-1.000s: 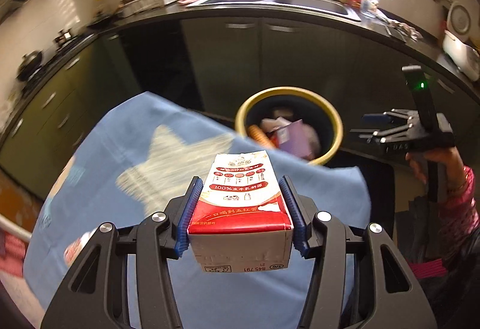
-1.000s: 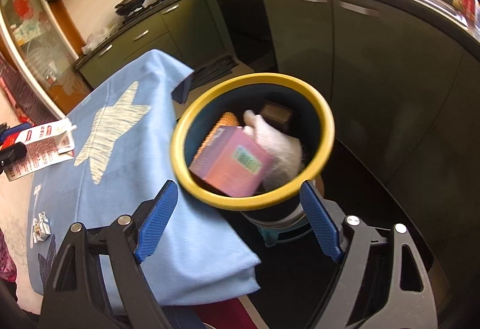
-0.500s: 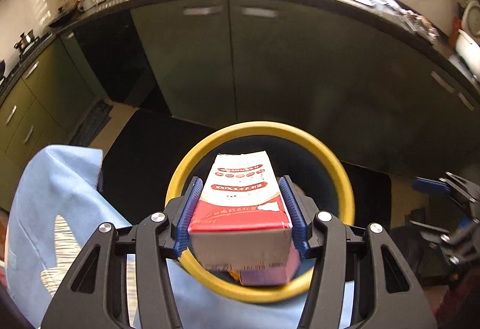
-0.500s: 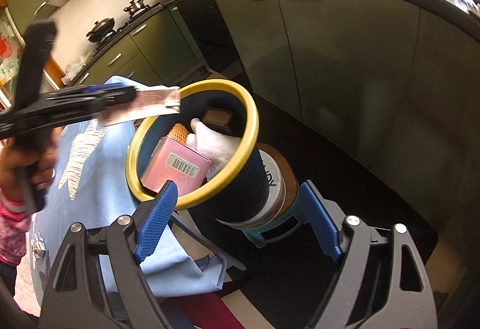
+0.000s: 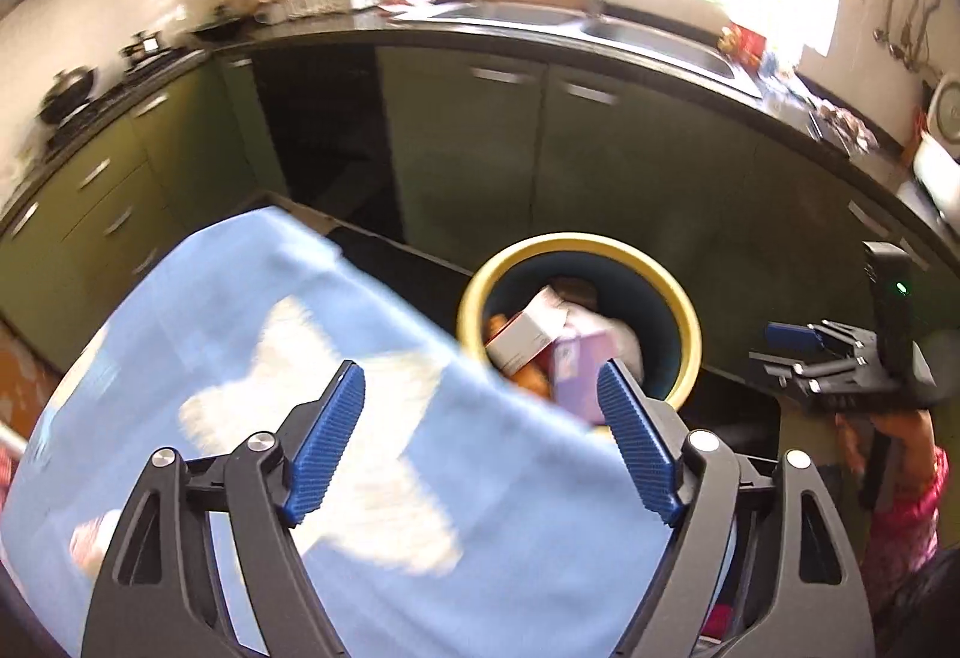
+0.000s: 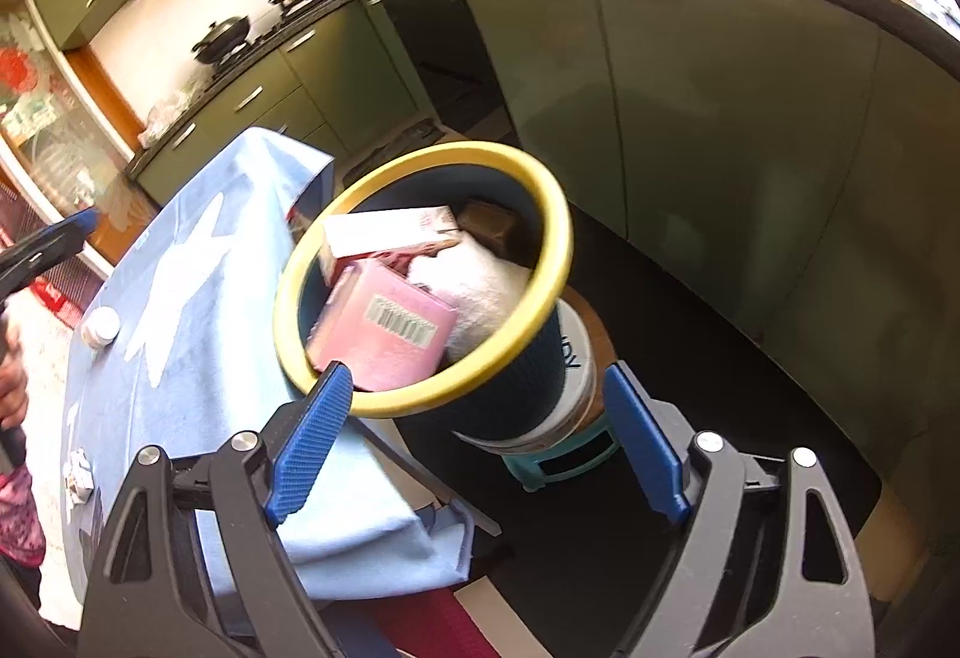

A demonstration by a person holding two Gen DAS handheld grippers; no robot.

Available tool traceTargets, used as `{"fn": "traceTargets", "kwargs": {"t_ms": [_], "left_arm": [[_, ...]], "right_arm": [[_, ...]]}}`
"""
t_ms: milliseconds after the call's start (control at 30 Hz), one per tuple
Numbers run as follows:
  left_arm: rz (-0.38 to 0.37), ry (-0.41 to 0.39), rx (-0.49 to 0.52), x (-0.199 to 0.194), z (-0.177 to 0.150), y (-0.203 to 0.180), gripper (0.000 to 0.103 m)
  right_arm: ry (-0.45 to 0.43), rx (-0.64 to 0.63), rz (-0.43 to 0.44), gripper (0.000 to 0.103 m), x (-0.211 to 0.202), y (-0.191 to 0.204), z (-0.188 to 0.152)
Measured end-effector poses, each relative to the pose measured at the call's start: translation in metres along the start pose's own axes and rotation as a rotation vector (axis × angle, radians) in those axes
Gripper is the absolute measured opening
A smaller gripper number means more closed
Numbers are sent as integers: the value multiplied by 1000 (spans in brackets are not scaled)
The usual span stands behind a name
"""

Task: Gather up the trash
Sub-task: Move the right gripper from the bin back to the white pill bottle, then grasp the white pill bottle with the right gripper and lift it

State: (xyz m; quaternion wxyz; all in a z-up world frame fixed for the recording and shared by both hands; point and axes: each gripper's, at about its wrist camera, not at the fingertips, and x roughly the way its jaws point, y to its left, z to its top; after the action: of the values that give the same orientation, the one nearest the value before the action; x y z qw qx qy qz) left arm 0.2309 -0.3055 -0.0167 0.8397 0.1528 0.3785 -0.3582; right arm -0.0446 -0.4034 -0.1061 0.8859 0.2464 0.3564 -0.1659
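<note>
A blue cloth with a pale star covers the table. Near its left edge stands a small white bottle, and a crumpled scrap lies nearer the front left corner. The left gripper hangs over the cloth, its jaws opening with nothing between them. Just off the table's right edge stands the yellow-rimmed bin, raised on a white bucket and a teal stool. Inside it the milk carton lies on top, against the left wall, above a pink box and a white wad. The right gripper hovers before the bin, released and empty, held by a hand.
</note>
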Motion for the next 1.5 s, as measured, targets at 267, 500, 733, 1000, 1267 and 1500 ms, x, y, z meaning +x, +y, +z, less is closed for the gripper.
{"fn": "traceTargets", "kwargs": {"t_ms": [267,500,733,1000,1267,1500], "left_arm": [[223,-58,-153,-79,-84,94,83],[431,-85,-376,-110,-161,195,86],[516,-52,-569,-108,-213,251,86],[752,-127,-641,-175,-244,258,92],[837,-157,-683,-203,-270,265,96],[755,-179,-686,-199,-270,261,96]], "right_arm": [[61,-183,57,81,21,78,11],[144,-399,174,81,50,181,17],[215,-538,277,81,74,290,9],[203,-488,393,90,81,411,-11],[209,-277,241,93,118,475,-11],[185,-188,98,96,130,497,-16]]}}
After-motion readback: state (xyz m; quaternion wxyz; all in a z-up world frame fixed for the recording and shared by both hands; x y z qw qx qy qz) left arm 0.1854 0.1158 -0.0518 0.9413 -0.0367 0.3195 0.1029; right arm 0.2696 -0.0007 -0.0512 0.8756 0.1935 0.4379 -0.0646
